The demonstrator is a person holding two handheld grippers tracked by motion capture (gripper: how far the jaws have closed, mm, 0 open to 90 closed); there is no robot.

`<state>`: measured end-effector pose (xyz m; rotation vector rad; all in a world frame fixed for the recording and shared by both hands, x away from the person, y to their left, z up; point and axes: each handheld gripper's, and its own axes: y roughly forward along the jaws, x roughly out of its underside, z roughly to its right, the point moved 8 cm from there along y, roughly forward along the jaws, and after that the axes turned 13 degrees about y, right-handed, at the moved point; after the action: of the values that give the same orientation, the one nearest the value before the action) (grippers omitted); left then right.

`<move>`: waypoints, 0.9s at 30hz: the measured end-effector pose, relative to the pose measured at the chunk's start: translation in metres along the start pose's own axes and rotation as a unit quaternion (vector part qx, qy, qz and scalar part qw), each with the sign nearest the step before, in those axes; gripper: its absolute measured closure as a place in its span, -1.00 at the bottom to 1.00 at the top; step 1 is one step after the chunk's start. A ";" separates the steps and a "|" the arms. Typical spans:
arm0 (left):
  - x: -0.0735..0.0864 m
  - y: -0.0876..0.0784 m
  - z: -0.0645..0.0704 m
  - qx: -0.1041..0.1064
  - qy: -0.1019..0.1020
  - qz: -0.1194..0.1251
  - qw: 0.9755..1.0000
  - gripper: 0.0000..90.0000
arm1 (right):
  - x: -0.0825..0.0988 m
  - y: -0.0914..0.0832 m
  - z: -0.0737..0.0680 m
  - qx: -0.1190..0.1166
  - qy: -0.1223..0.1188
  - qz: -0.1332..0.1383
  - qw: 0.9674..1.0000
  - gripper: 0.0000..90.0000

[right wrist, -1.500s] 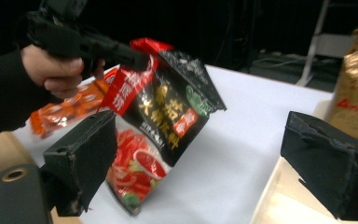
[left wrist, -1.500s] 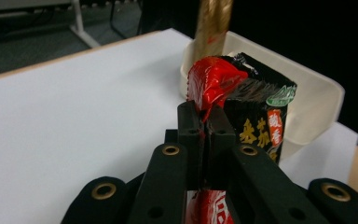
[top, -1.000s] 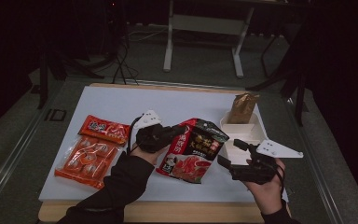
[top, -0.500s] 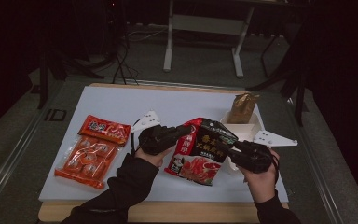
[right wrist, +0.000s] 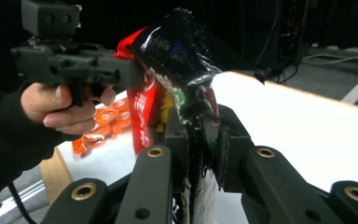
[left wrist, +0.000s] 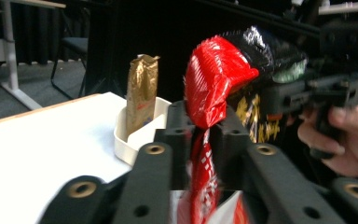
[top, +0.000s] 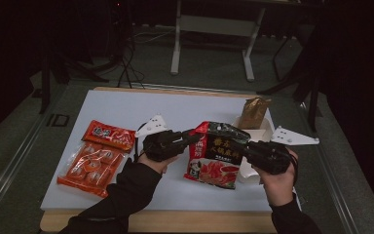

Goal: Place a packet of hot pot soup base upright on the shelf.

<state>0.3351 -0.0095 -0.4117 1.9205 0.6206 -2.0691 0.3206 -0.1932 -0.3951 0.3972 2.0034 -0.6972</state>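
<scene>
Snacks first, far left of the left gripper (top: 191,138): orange pack (top: 93,163) flat on the board, smaller red pack (top: 108,135) just above it, both well apart from the work. Left gripper sits at the red-black pouch's (top: 215,155) left top corner; in the left gripper view that red edge (left wrist: 201,158) runs down between the jaws, which have just been opening a bit. Pads look v. close to the film, but whether they press it I can't tell. Right gripper (top: 240,144) is on the pouch's right top edge, jaws just closed down; in the right gripper view the crinkled black film (right wrist: 200,121) is clamped between them, so it's grasping the pouch. Pouch hangs tilted between the two grippers, lower end near or on the board. Behind and right of the right gripper: white tray (top: 267,130) w/ gold bag (top: 253,112) upright in it.

Risks, as I judge it: if the left lets go fully, the pouch swings off one corner and may twist out of the right jaws. Pulling apart too hard could rip the seal suddenly and spill contents. Swinging right could knock the gold bag over.

Surface: white board (top: 126,105) on a wooden top. Room dark; white table legs (top: 212,44) and cables on the floor beyond.
</scene>
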 end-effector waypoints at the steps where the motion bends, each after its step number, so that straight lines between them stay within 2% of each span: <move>1: 0.000 0.000 0.000 -0.004 0.004 -0.003 1.000 0.55 | -0.001 -0.001 0.000 0.004 -0.006 0.001 1.000 0.74; 3: -0.002 -0.001 0.001 -0.003 0.004 -0.001 1.000 0.30 | -0.003 -0.002 0.000 0.008 -0.015 0.001 1.000 0.74; 4: -0.003 -0.001 0.001 -0.008 0.004 -0.001 1.000 0.27 | -0.004 -0.003 0.000 0.010 -0.017 0.000 1.000 0.74; 6: -0.003 -0.002 0.001 -0.006 0.000 -0.003 1.000 0.07 | -0.006 -0.004 0.001 0.006 -0.012 0.002 1.000 0.74; 8: -0.004 -0.003 0.000 -0.010 0.001 -0.003 1.000 0.03 | -0.008 -0.004 0.003 0.007 -0.010 0.002 1.000 0.74; 9: -0.005 -0.005 0.002 -0.009 0.001 0.000 1.000 -0.08 | -0.009 -0.005 0.004 0.005 -0.009 0.001 1.000 0.74; 11: -0.004 -0.006 0.003 -0.001 -0.003 -0.002 1.000 -0.17 | -0.011 -0.006 0.005 0.007 -0.011 0.004 1.000 0.74; 13: -0.002 -0.007 0.002 -0.007 -0.011 -0.004 1.000 -0.40 | -0.014 -0.007 0.006 0.007 -0.010 0.008 1.000 0.74; 16: 0.001 -0.007 0.002 -0.010 -0.009 -0.014 1.000 -0.68 | -0.017 -0.009 0.008 0.009 -0.011 0.010 1.000 0.74; 18: 0.006 -0.008 0.005 0.000 -0.008 -0.021 1.000 -0.68 | -0.020 -0.011 0.009 0.010 -0.010 0.012 1.000 0.74; 21: 0.010 -0.009 0.005 -0.002 -0.007 -0.028 1.000 -0.68 | -0.026 -0.014 0.011 0.012 -0.009 0.019 1.000 0.74; 24: 0.020 -0.012 0.006 -0.004 -0.004 -0.045 0.999 -0.78 | -0.033 -0.018 0.013 0.017 -0.011 0.026 0.999 0.74; 27: 0.026 -0.016 0.007 -0.003 -0.002 -0.052 0.999 -0.84 | -0.040 -0.022 0.018 0.022 -0.011 0.032 0.999 0.74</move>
<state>0.3188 0.0036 -0.4353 1.9177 0.7391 -2.1296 0.3409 -0.2219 -0.3610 0.4763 1.9492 -0.7030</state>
